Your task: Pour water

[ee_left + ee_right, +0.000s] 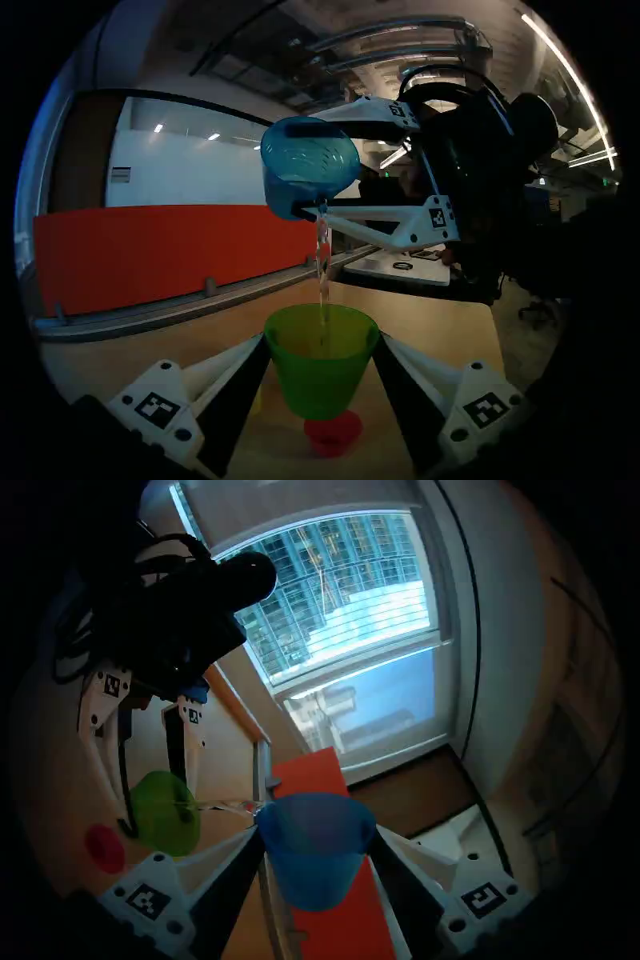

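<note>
Water [323, 264]: thin stream, falling from upper cup into lower one
Blue cup [308, 164]: far, high, tilted; pinched between right gripper [316, 836] fingers
Green cup [322, 376]: near, upright, over the table [436, 328]; pinched between left gripper [322, 346] fingers

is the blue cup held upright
No, the blue cup is tipped over, with a stream of water falling from its rim into the green cup below.
</note>
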Demonstrator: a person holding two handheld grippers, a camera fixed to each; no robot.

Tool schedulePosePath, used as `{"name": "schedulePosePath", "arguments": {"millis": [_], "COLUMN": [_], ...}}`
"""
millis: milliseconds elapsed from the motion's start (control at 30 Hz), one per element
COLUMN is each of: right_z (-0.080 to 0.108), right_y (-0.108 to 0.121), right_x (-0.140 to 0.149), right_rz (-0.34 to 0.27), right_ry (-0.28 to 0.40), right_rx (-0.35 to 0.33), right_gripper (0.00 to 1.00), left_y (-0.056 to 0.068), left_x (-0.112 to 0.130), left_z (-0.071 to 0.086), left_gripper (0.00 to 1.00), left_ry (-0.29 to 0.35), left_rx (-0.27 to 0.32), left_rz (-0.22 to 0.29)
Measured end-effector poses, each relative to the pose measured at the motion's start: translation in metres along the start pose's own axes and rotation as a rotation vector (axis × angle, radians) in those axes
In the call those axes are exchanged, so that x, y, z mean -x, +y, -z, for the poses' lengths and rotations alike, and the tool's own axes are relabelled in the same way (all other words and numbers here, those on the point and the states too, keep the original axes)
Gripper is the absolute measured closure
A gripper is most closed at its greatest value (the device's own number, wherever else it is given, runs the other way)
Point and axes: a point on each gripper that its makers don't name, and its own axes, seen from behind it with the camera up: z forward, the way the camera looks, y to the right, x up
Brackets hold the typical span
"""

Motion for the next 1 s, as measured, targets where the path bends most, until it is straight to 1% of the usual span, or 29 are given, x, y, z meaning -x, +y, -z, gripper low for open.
{"name": "schedulePosePath", "arguments": {"millis": [1000], "right_z": [-0.0004], "right_y": [0.0094], "right_x": [-0.0002], "right_rz": [0.113], "right_ry": [-0.012], "right_rx": [0.025], "right_gripper": [0.10], "left_y": [0.0023], "left_x": [-0.0007], "left_z": [0.0005], "left_gripper": [0.13], "left_ry": [0.000], "left_rx": [0.003], "left_rz": [-0.007]}}
